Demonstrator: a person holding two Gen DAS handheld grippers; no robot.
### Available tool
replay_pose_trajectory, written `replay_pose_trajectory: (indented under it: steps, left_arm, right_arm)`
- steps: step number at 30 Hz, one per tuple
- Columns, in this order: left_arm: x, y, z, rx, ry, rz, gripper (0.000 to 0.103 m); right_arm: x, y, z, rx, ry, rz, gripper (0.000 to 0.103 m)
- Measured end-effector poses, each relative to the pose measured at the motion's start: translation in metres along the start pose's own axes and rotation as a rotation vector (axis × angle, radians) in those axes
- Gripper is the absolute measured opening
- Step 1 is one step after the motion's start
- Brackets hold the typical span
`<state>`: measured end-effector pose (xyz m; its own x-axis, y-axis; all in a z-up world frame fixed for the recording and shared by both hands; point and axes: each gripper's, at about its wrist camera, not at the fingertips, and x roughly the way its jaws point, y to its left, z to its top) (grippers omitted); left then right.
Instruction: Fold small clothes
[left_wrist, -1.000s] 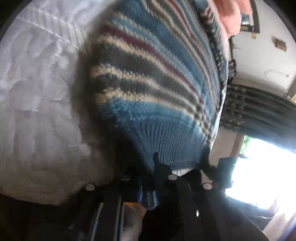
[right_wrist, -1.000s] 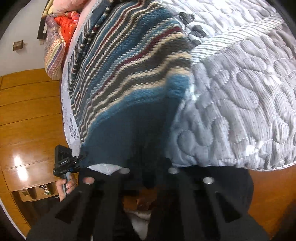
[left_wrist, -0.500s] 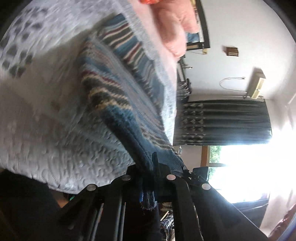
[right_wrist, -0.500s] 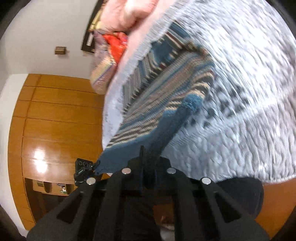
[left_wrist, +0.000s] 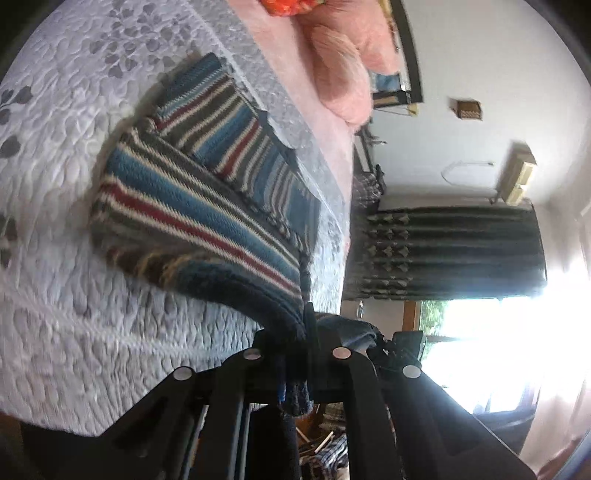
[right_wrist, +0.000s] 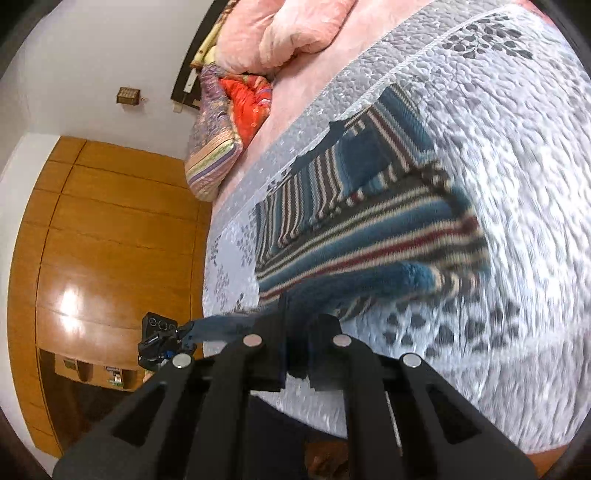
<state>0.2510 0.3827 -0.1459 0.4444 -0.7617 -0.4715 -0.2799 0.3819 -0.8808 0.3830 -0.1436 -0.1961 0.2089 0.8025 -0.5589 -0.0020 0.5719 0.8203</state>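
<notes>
While our left gripper (left_wrist: 308, 325) and right gripper (right_wrist: 295, 332) each clamp its dark-blue hem, the blue striped knitted sweater (right_wrist: 369, 229) lies ahead on the grey quilted bedspread (right_wrist: 517, 147).

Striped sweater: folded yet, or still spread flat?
Mid-fold. The striped sweater has its hem lifted off the quilt and doubling over its body, pinched by the left gripper and right gripper.

A home bedroom is indicated by a quilted bed (right_wrist: 517, 184), pink bedding (right_wrist: 280, 33), dark curtains (left_wrist: 450, 254) and a wooden wardrobe (right_wrist: 110, 236).
</notes>
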Motion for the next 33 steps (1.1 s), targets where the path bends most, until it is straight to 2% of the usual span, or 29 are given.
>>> replay_pose_trajectory:
  steps: [4, 11, 19, 22, 24, 25, 26, 28, 30, 33]
  left_arm:
    - [0.022, 0.007, 0.042, -0.033, 0.006, 0.033, 0.007]
    - [0.072, 0.034, 0.112, -0.099, 0.023, 0.139, 0.007]
    - [0.124, 0.072, 0.171, -0.133, 0.053, 0.235, 0.009]
    - [0.132, 0.083, 0.181, -0.151, 0.066, 0.21, 0.014]
    - [0.128, 0.085, 0.183, -0.171, 0.058, 0.165, 0.025]
    - [0.121, 0.083, 0.181, -0.165, 0.045, 0.147, 0.036]
    - [0.113, 0.077, 0.179, -0.143, 0.025, 0.125, 0.044]
    - [0.1, 0.065, 0.176, -0.095, 0.001, 0.102, 0.051]
    - [0.091, 0.046, 0.173, 0.016, -0.012, 0.131, 0.058]
    - [0.099, 0.024, 0.172, 0.175, 0.01, 0.236, 0.06]
  right_arm:
    - [0.026, -0.01, 0.038, 0.005, 0.015, -0.036, 0.006]
    - [0.089, -0.038, 0.102, 0.007, 0.063, -0.131, 0.006]
    - [0.153, -0.089, 0.148, 0.044, 0.104, -0.211, 0.007]
    - [0.162, -0.109, 0.159, 0.092, 0.112, -0.2, 0.017]
    - [0.159, -0.112, 0.166, 0.131, 0.129, -0.158, 0.027]
    - [0.15, -0.107, 0.17, 0.123, 0.116, -0.14, 0.034]
    - [0.143, -0.1, 0.172, 0.107, 0.109, -0.128, 0.036]
    - [0.123, -0.083, 0.176, 0.038, 0.077, -0.114, 0.04]
    - [0.11, -0.065, 0.177, -0.065, 0.062, -0.154, 0.043]
    - [0.116, -0.062, 0.175, -0.146, 0.088, -0.222, 0.045]
